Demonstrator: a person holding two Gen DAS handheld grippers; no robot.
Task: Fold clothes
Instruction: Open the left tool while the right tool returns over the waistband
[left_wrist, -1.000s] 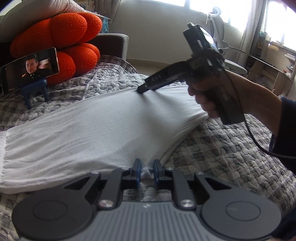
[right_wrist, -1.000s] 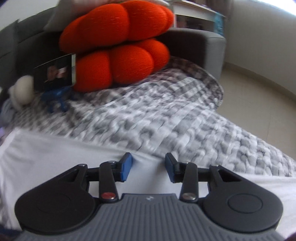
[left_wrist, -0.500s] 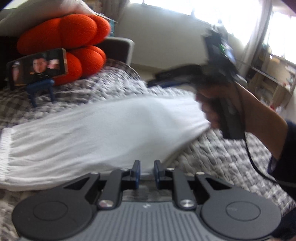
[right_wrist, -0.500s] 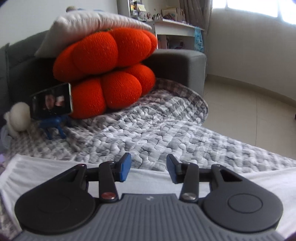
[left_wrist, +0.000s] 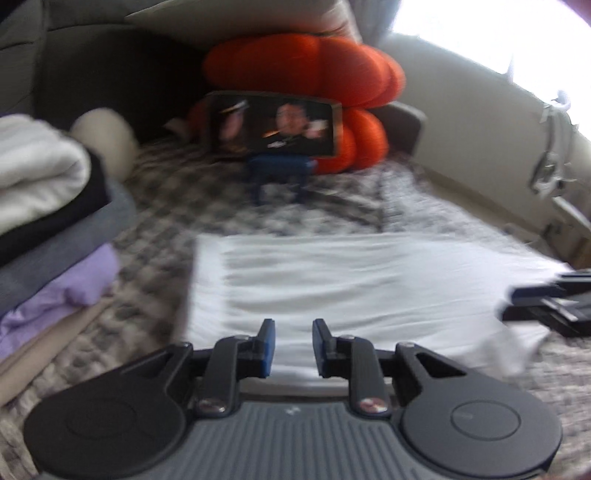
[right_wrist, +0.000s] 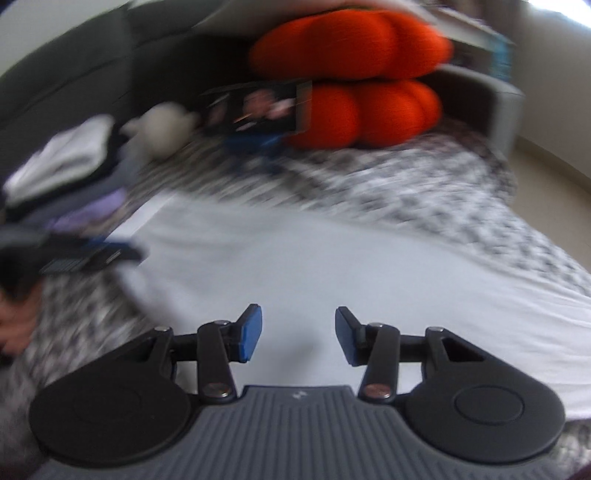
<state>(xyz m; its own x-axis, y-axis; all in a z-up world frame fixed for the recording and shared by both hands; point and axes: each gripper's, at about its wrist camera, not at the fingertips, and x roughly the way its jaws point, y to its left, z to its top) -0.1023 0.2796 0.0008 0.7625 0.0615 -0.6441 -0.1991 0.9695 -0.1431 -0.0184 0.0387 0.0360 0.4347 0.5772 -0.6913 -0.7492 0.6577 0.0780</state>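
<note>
While a stack of folded clothes (left_wrist: 55, 206) is sitting at the quilt's (left_wrist: 332, 206) left edge, the white garment (left_wrist: 354, 280) is lying mid-quilt, seemingly part-folded; left gripper (left_wrist: 293, 345), just opening, and right gripper (right_wrist: 298, 338) are hovering apart, empty.

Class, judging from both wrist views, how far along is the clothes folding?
Done: a stack of folded clothes sits beside the work area. In hand: nothing; the left gripper, jaws just opening, and right gripper stand open above the flat white garment. Left: folding it further and stacking it.
</note>
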